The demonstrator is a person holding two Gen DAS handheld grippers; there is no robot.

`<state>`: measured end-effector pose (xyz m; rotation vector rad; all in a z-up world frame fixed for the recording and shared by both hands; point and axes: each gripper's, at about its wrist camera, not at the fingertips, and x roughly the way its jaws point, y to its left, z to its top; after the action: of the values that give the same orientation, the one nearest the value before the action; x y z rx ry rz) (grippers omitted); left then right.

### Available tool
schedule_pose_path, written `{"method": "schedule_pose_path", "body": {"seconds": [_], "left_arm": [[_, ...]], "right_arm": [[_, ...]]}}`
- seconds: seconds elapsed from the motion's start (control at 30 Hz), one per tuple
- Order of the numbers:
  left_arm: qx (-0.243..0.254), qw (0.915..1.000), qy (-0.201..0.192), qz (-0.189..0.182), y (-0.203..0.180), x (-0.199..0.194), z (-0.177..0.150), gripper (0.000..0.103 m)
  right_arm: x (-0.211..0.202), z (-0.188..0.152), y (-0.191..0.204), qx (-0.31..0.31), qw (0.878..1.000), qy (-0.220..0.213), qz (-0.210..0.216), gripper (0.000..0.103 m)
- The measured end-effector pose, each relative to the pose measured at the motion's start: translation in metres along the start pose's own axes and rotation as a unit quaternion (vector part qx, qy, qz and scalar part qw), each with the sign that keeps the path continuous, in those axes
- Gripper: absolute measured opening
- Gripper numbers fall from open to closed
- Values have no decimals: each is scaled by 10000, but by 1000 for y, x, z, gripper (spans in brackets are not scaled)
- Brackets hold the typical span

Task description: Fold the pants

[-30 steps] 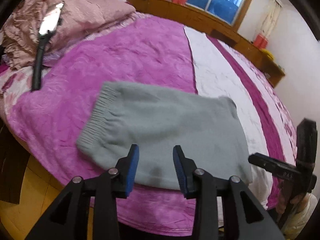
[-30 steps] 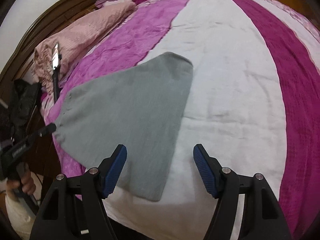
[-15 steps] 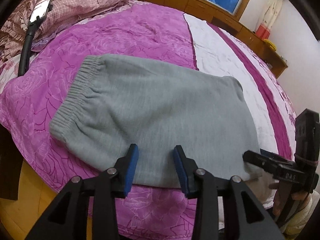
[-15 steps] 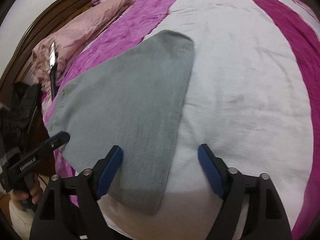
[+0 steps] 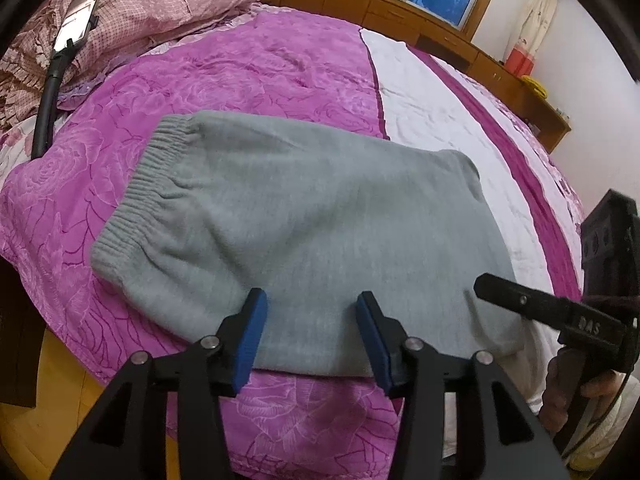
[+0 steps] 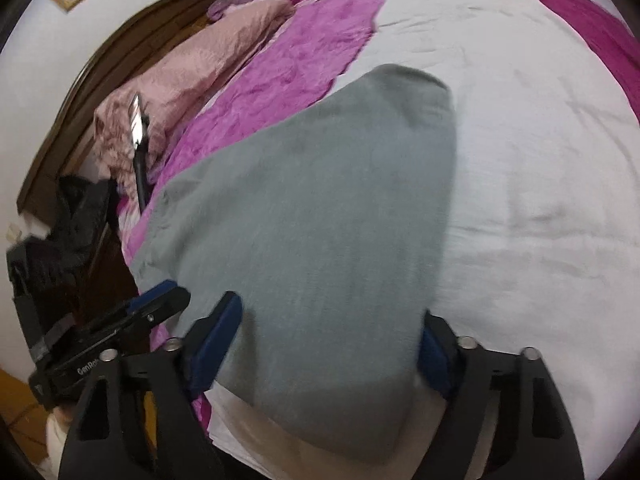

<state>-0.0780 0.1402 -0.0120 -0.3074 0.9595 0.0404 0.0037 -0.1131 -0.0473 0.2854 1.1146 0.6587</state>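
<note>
Folded grey pants lie flat on the bed, elastic waistband to the left in the left wrist view. My left gripper hangs low over their near edge. Its jaws are opening, with cloth under the gap but no pad pressing on it. My right gripper straddles the other end of the pants. Its jaws are closing with the cloth between them, and the blue pads stand at the cloth's sides without pinching it. Each gripper shows in the other's view: the right gripper and the left gripper.
The bed has a magenta quilt with a white stripe. Pink bedding and a phone on a black stand are at the head, by the wooden headboard. Wooden cabinets line the window wall. Wood floor lies below the bed's edge.
Both grippers have come down closer to the pants. The left jaws stand a little wider. The right fingers, which hung above the cloth, now straddle its near end.
</note>
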Motion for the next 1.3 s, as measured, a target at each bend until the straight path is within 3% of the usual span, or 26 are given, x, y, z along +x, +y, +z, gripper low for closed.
{"method": "schedule_pose_path", "body": {"seconds": [0.1, 0.37, 0.43, 0.53, 0.67, 0.97, 1.17, 1.3], "left_arm": [[-7, 10000, -15, -18, -2, -6, 1, 49], [75, 9998, -97, -124, -11, -14, 7, 49], [97, 9999, -20, -134, -13, -10, 6, 49], [160, 9998, 45, -88, -15, -4, 1, 49], [436, 9989, 118, 83, -20, 3, -4, 49], [522, 9985, 115, 115, -21, 0, -6, 49], [448, 9990, 42, -53, -17, -17, -1, 49], [373, 9991, -189, 47, -5, -39, 9, 49]], "right_arm": [[-5, 2, -11, 321, 9994, -51, 114, 60], [0, 6, -9, 353, 9993, -47, 146, 57], [-1, 6, -10, 381, 9992, -28, 69, 30], [-7, 8, -14, 485, 9987, -35, 167, 15], [-24, 15, -4, 357, 9985, -215, 368, 12], [-42, 30, 42, -304, 9982, -323, 399, 10], [-47, 42, 68, -705, 9958, -307, 504, 10], [-45, 49, 85, -982, 9935, -250, 512, 10]]}}
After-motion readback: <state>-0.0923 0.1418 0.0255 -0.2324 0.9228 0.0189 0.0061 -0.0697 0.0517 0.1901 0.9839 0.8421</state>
